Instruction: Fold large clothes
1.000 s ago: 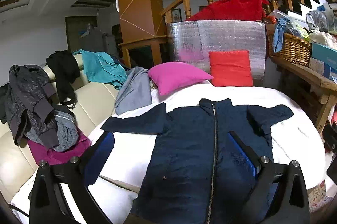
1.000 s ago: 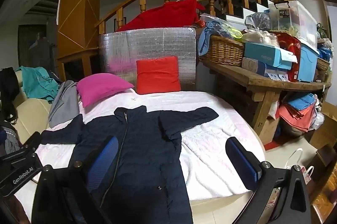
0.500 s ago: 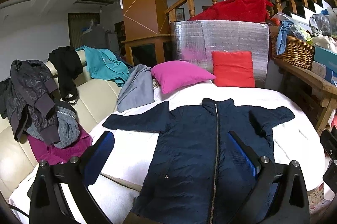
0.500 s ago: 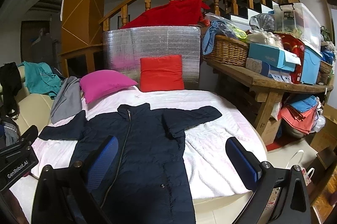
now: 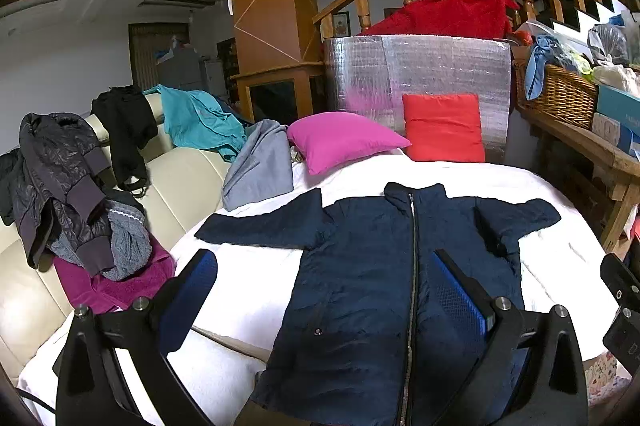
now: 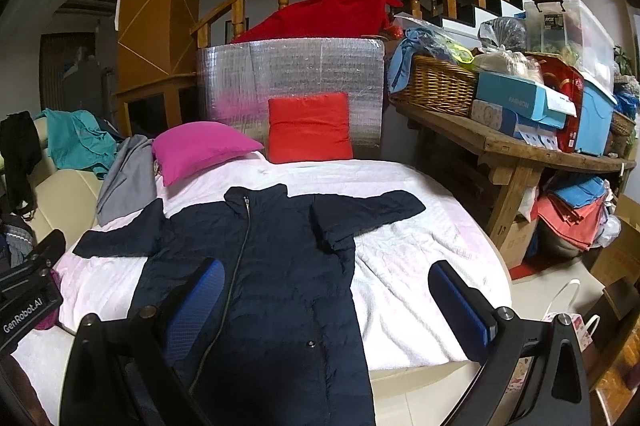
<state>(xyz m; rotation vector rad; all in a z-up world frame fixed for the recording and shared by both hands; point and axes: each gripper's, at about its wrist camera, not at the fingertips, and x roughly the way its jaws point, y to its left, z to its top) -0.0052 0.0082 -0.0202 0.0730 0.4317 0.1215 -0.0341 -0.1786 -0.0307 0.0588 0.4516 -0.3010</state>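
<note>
fingers [image 5: 456, 290] spread, both grippers | one navy jacket [image 6: 260, 266] flat | two cushions [image 5: 344, 139]

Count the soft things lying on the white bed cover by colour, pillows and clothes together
Navy: 1, the jacket spread flat with its zip closed
Pink: 1, a pillow
Red: 1, a pillow upright against the silver panel
Grey: 1, a garment draped at the cover's left edge
Total: 4
</note>
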